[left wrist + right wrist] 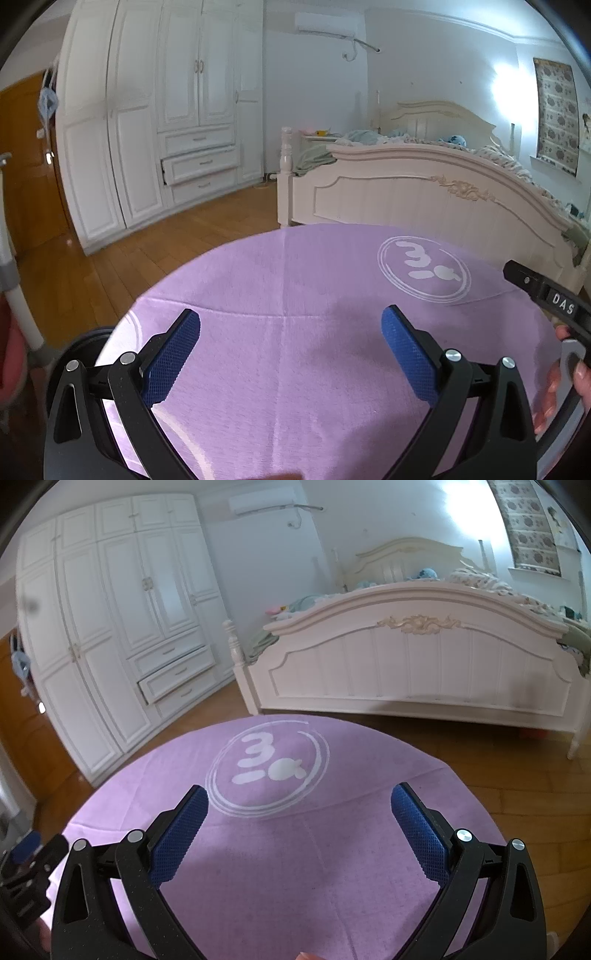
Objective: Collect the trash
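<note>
A round table under a purple cloth [295, 369] with a white circular logo [424, 271] fills the lower half of both views; it also shows in the right wrist view [295, 867] with the logo [269, 766]. No trash shows on it in either view. My left gripper [291, 325] is open and empty above the cloth, its blue pads [173, 358] wide apart. My right gripper [299, 801] is open and empty above the cloth too. The right gripper's body [546, 295] shows at the right edge of the left wrist view, held by a hand.
A cream bed [406, 657] with bedding stands beyond the table. A white wardrobe [155, 110] with a part-open drawer [199, 166] lines the far wall. Wooden floor [147, 236] lies between. A metal-legged frame [14, 288] stands at the left edge.
</note>
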`<state>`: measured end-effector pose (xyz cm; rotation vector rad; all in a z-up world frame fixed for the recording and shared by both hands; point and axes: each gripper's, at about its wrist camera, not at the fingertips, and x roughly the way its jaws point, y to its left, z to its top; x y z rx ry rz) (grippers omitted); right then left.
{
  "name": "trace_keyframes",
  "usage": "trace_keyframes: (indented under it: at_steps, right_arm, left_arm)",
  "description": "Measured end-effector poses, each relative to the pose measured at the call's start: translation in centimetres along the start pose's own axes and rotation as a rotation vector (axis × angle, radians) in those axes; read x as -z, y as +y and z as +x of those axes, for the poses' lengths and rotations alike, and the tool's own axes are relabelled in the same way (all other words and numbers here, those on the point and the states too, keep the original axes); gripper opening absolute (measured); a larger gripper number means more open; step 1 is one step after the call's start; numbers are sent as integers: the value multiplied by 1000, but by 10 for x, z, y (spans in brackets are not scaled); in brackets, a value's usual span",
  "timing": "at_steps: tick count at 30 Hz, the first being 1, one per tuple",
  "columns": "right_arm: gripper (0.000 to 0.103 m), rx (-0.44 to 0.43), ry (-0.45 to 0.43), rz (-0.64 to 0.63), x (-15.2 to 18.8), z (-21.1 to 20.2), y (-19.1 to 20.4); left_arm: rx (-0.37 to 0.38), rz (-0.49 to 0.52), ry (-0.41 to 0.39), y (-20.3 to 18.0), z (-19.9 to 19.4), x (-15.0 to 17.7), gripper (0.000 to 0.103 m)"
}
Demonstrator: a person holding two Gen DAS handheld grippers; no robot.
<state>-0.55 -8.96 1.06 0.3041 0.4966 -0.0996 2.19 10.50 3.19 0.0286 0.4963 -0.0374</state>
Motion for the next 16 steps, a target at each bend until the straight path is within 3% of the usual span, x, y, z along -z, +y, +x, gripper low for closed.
trace_keyframes:
  at_steps: [3,5,16]
  right_arm:
    - [98,2,-3,-10,0,-2,3]
    - [98,7,-6,-16,2,-4,5]
    - [98,8,-3,-7,0,-4,4]
  left_arm:
    - [-73,31,-18,-2,-7,1,98]
    - [-44,49,-35,-3,-11,0,98]
    - [-45,27,-3,3,-10,-1,98]
